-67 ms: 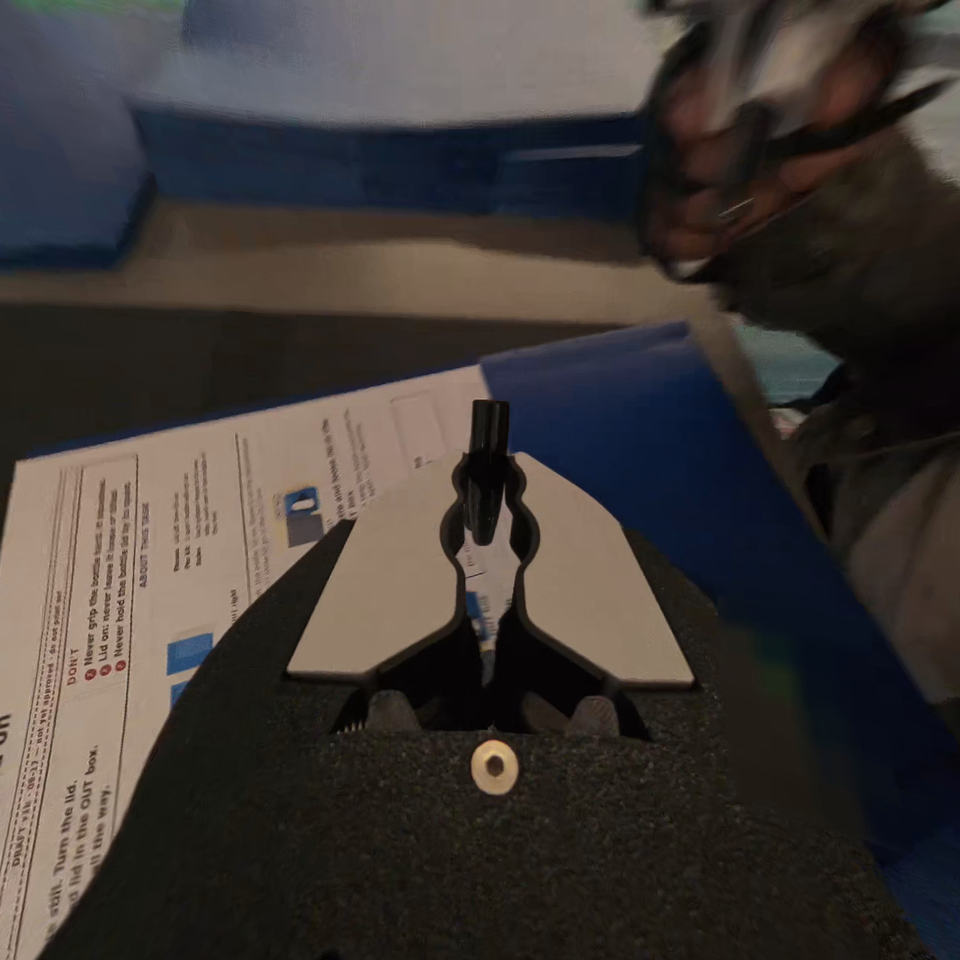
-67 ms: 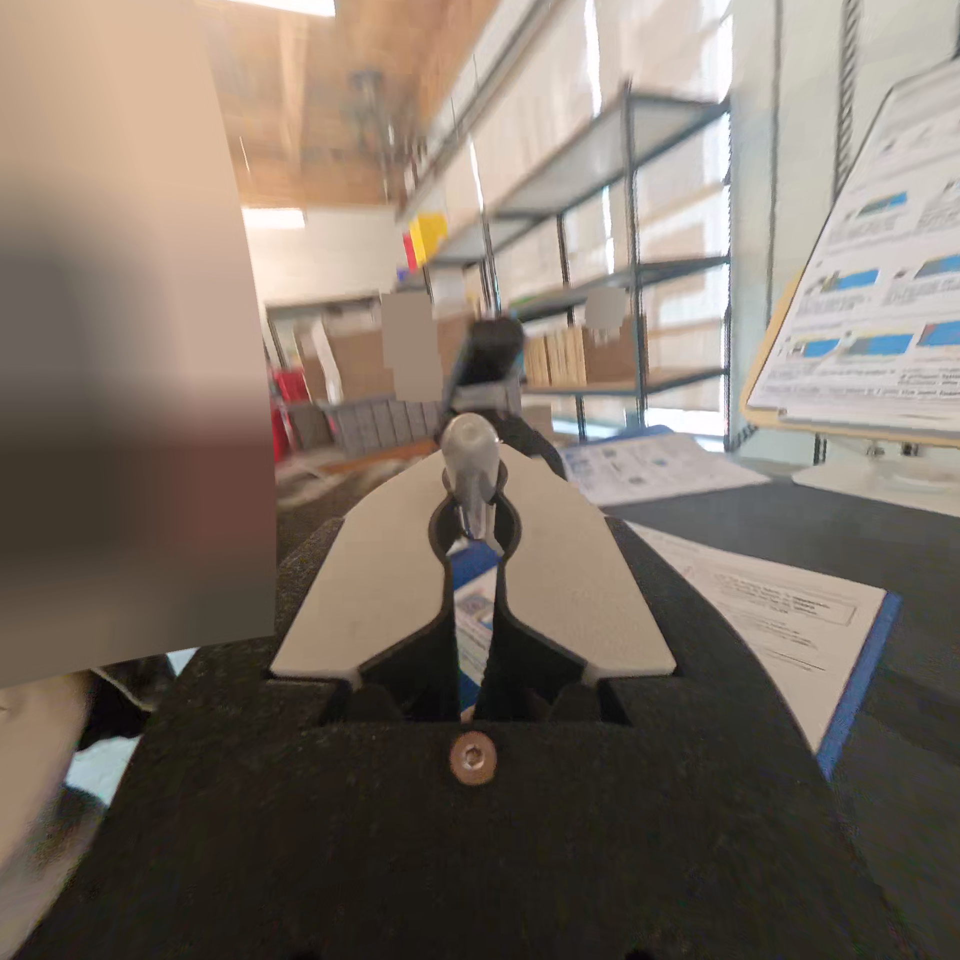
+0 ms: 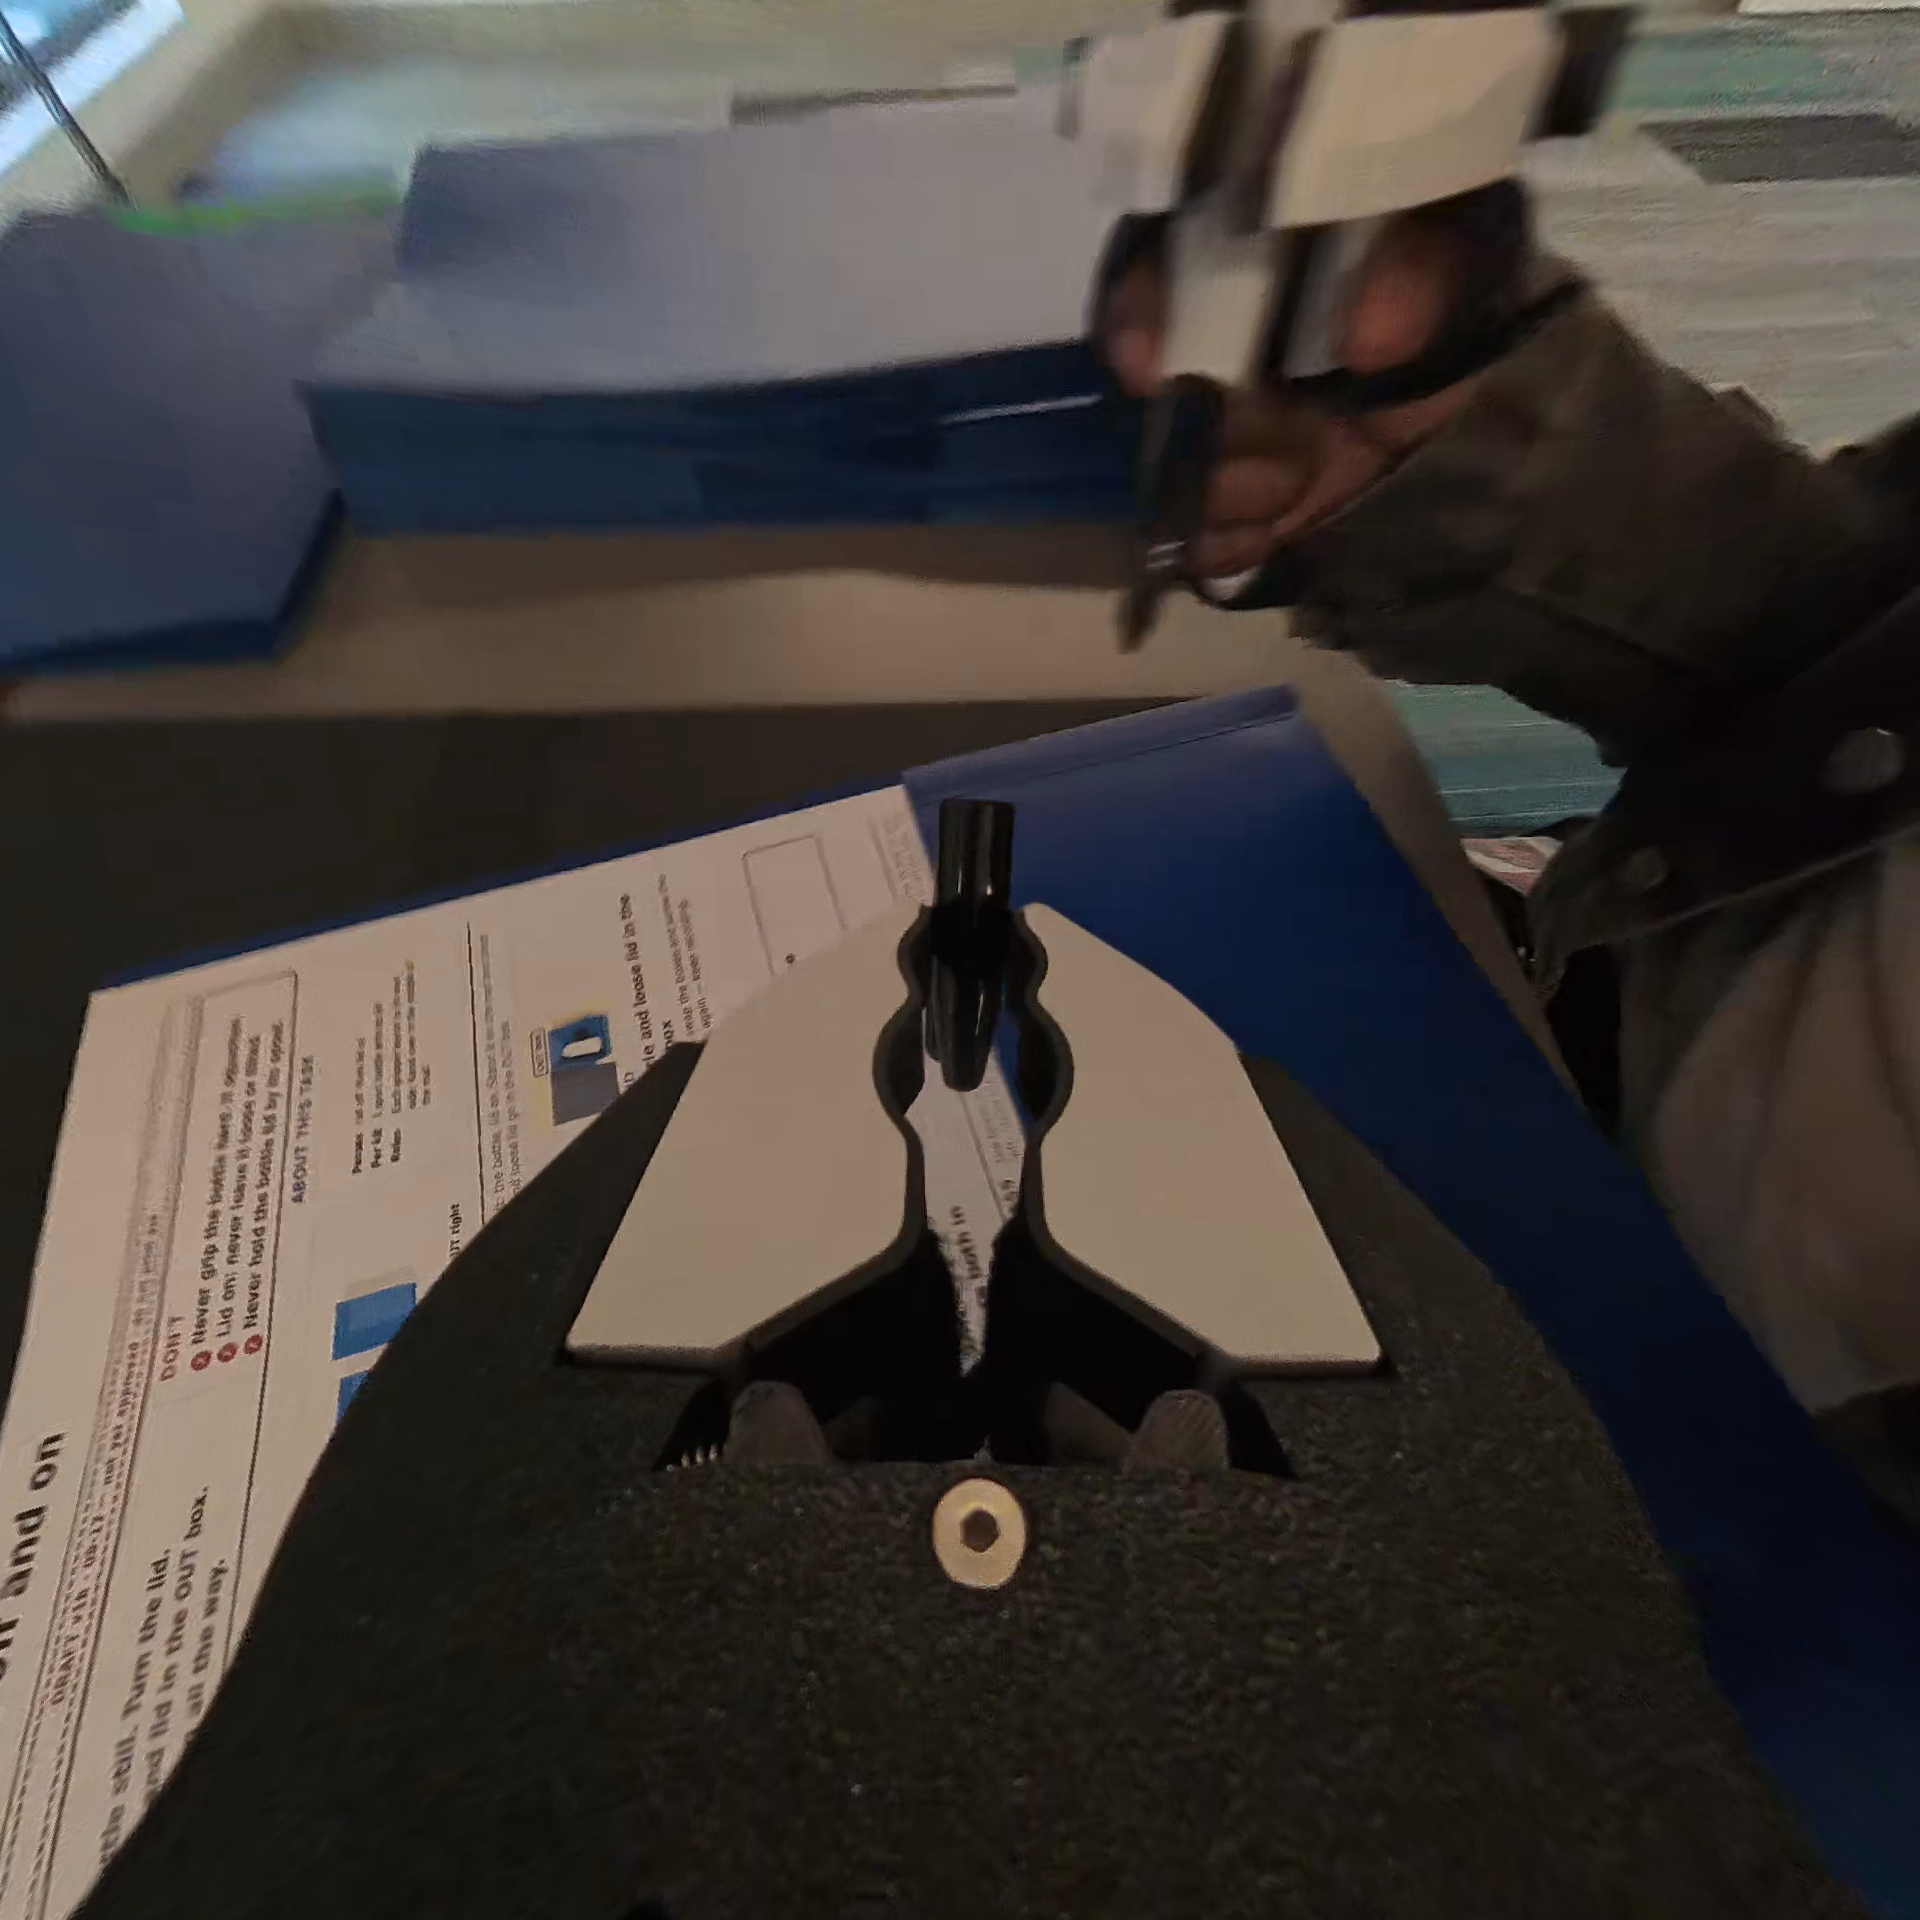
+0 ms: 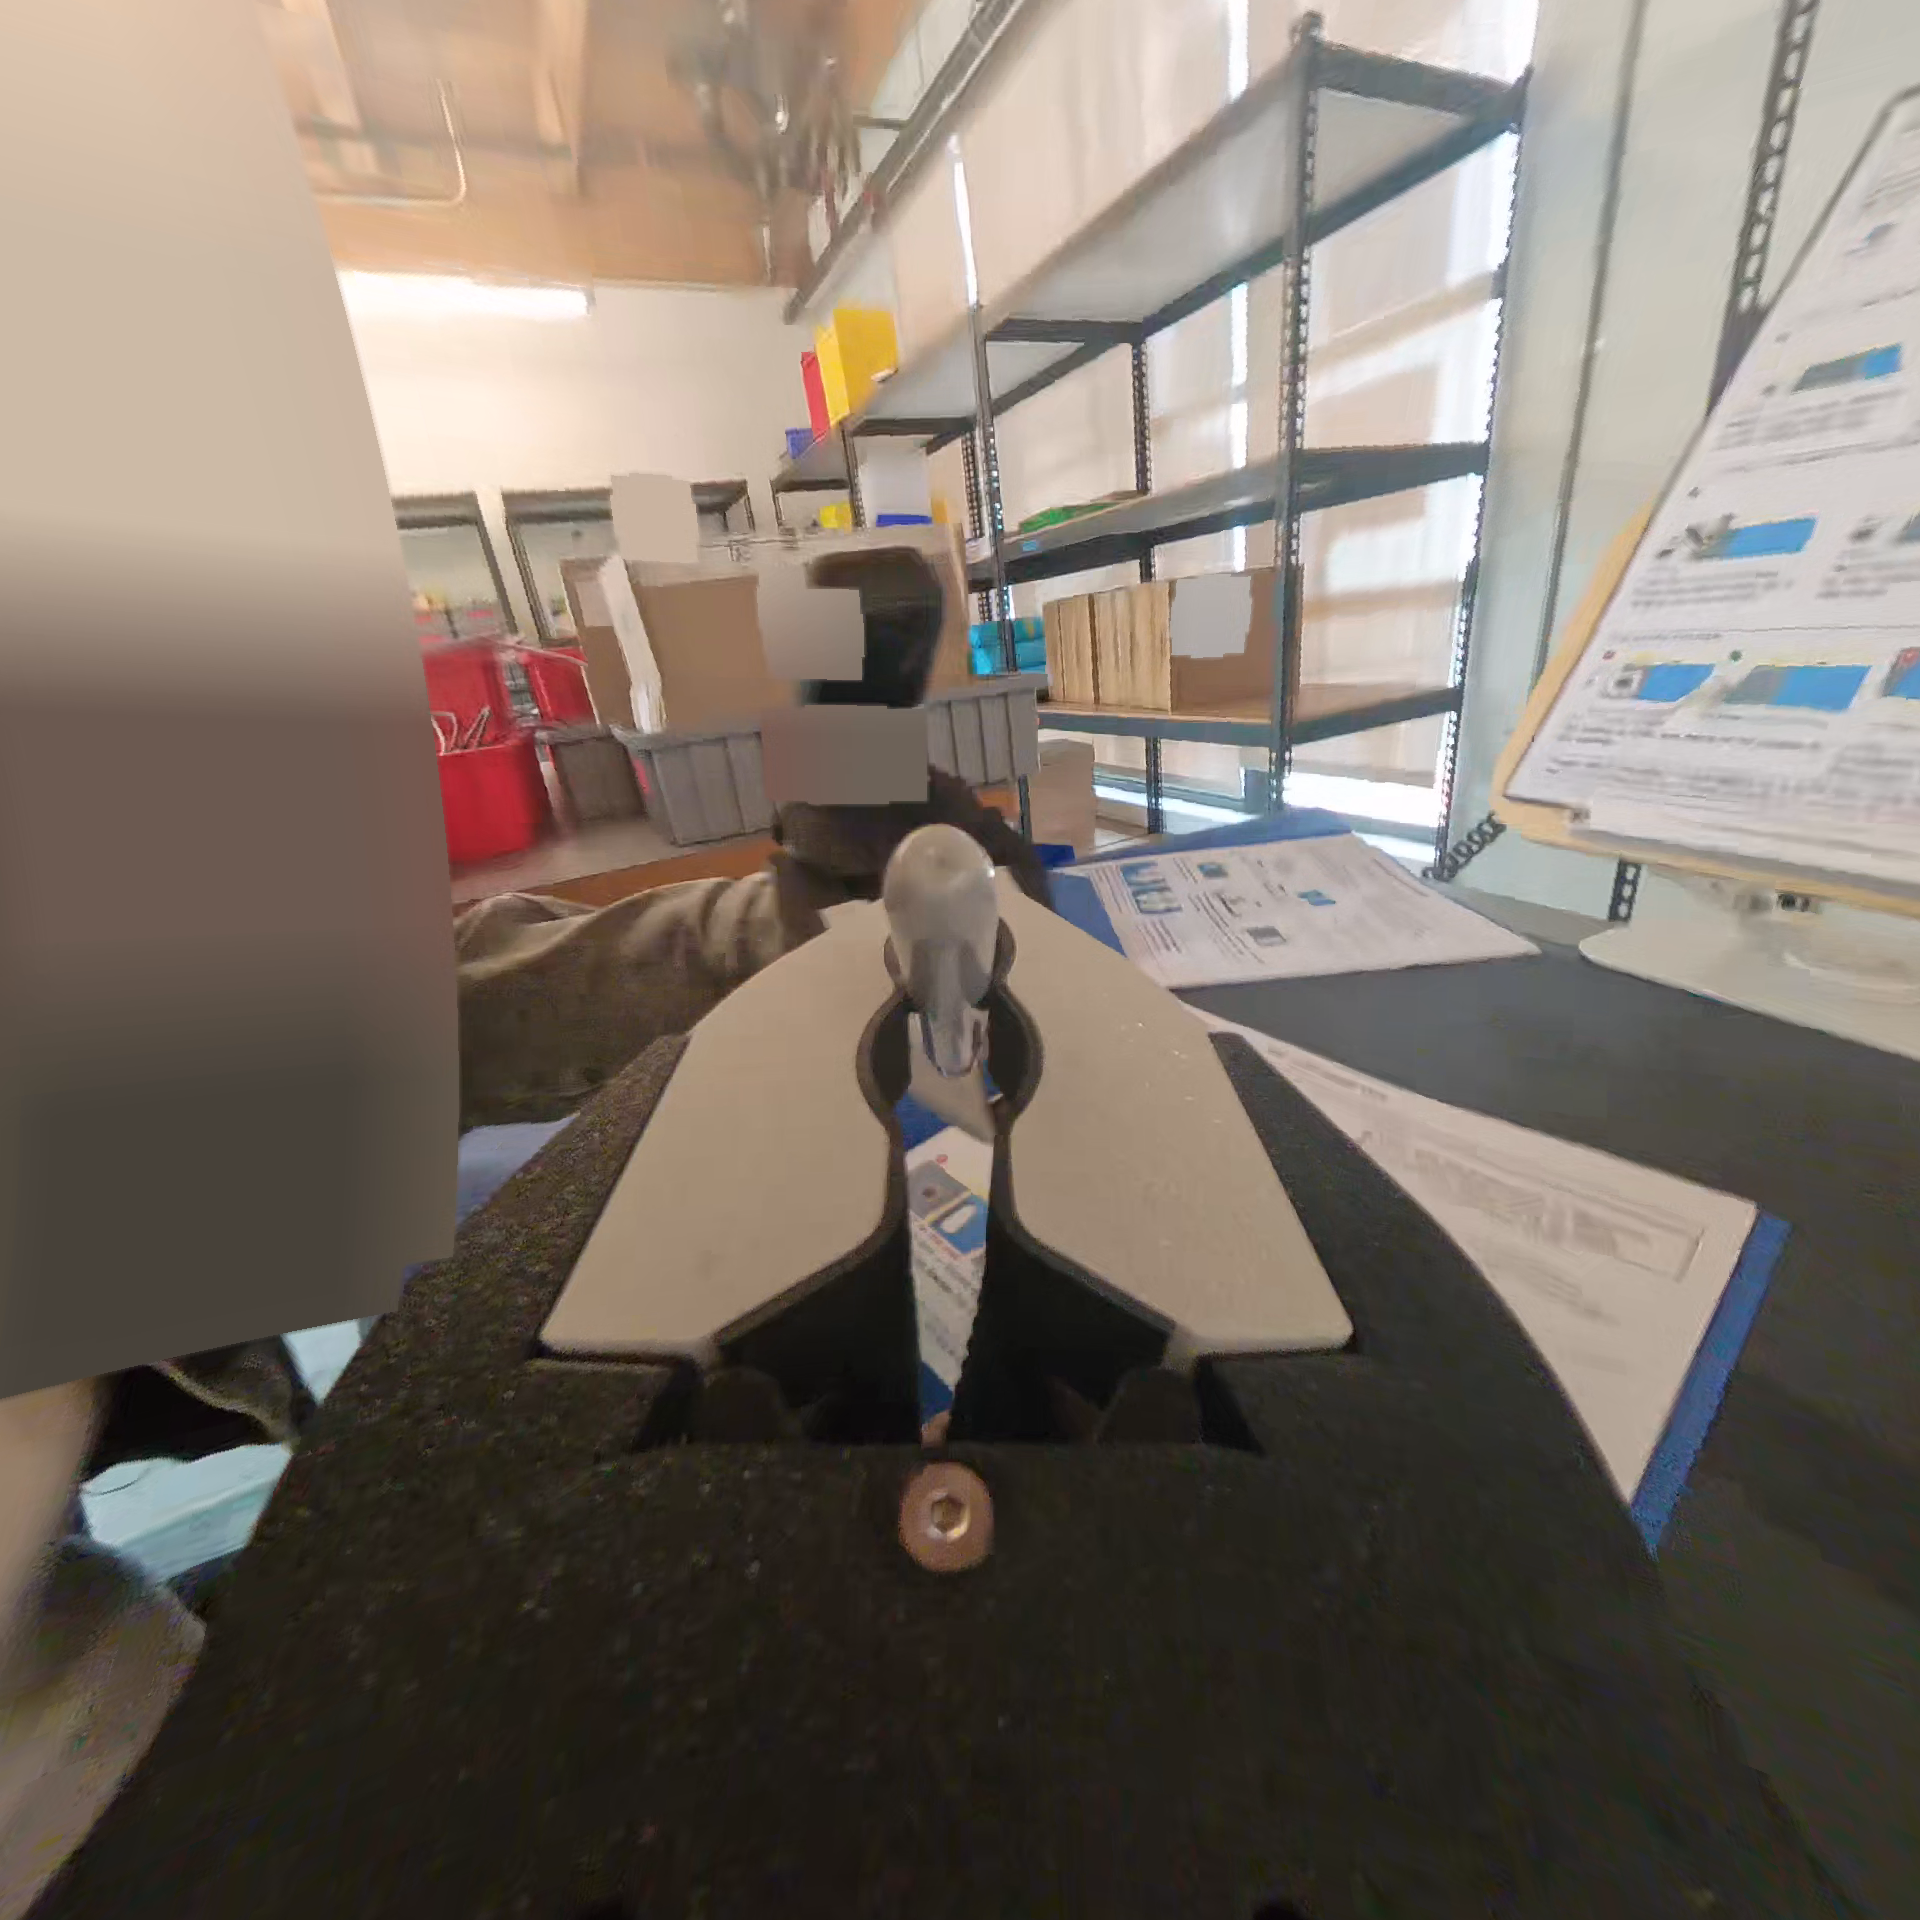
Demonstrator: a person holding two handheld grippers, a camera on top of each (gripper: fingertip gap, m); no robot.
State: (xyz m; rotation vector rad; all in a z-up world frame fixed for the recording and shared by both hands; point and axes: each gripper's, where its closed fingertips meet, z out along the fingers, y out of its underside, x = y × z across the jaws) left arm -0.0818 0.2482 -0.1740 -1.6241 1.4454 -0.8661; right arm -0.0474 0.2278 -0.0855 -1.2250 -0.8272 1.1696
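My left gripper [image 3: 971, 920] is shut on a small black rod-like piece [image 3: 975, 842] that sticks out past the fingertips. It hovers over a printed sheet [image 3: 343, 1122] on a blue mat [image 3: 1226, 894]. My right gripper [image 4: 943, 951] is shut on a small silver piece with a rounded end [image 4: 935, 873], held above another printed sheet [image 4: 1507, 1247] with a blue edge. In the left wrist view the right gripper [image 3: 1320, 135] shows blurred at the top right, held by a hand [image 3: 1299, 488] in an olive sleeve.
The table top [image 4: 1558, 1049] is black. A clipboard stand with printed pages [image 4: 1745, 644] stands at the right. Metal shelving [image 4: 1288, 499] with boxes and bins stands behind. Blue mats with papers [image 3: 675, 416] lie at the far side. An olive sleeve [image 4: 623, 956] reaches in from the left.
Both views have shifted slightly. In the left wrist view more of the far side shows and the hand with the right gripper sits lower in the frame. Both grips are unchanged.
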